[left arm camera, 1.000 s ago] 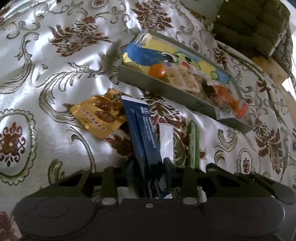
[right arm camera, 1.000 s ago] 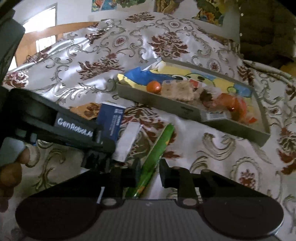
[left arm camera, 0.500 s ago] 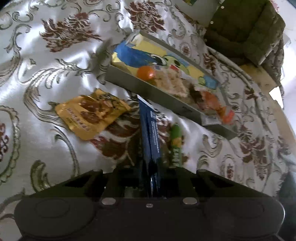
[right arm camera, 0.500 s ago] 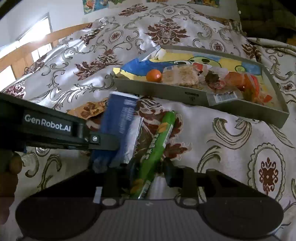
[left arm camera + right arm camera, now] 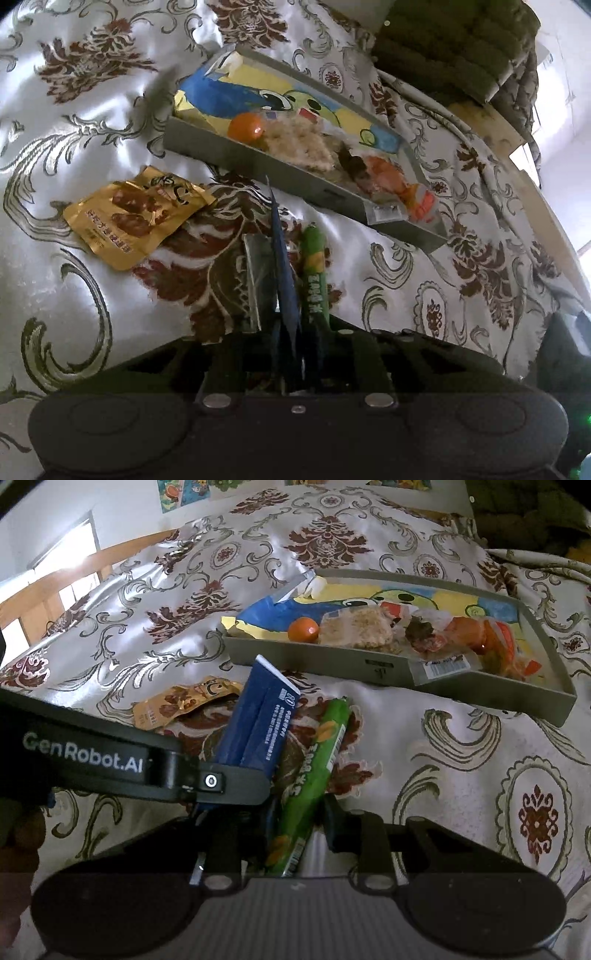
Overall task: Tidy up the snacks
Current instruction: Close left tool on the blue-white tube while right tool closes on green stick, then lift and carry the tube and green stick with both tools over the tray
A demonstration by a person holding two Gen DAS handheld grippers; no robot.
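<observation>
Left gripper (image 5: 236,782) pinches the blue packet (image 5: 258,716) edge-on; right gripper (image 5: 295,827) seems clamped on the green stick (image 5: 314,768); lower centre, they could collide.

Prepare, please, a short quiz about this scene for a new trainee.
1. True or false: the gold packet lies inside the grey tray.
2. What does the left gripper hold? A the gold packet, B the blue packet, C the orange ball.
3. Which snack sits between the fingers of the right gripper?

Key
1. False: it lies on the patterned cloth, outside the tray.
2. B: the jaws have just been closing and now pinch the blue packet.
3. The green stick pack.
</observation>
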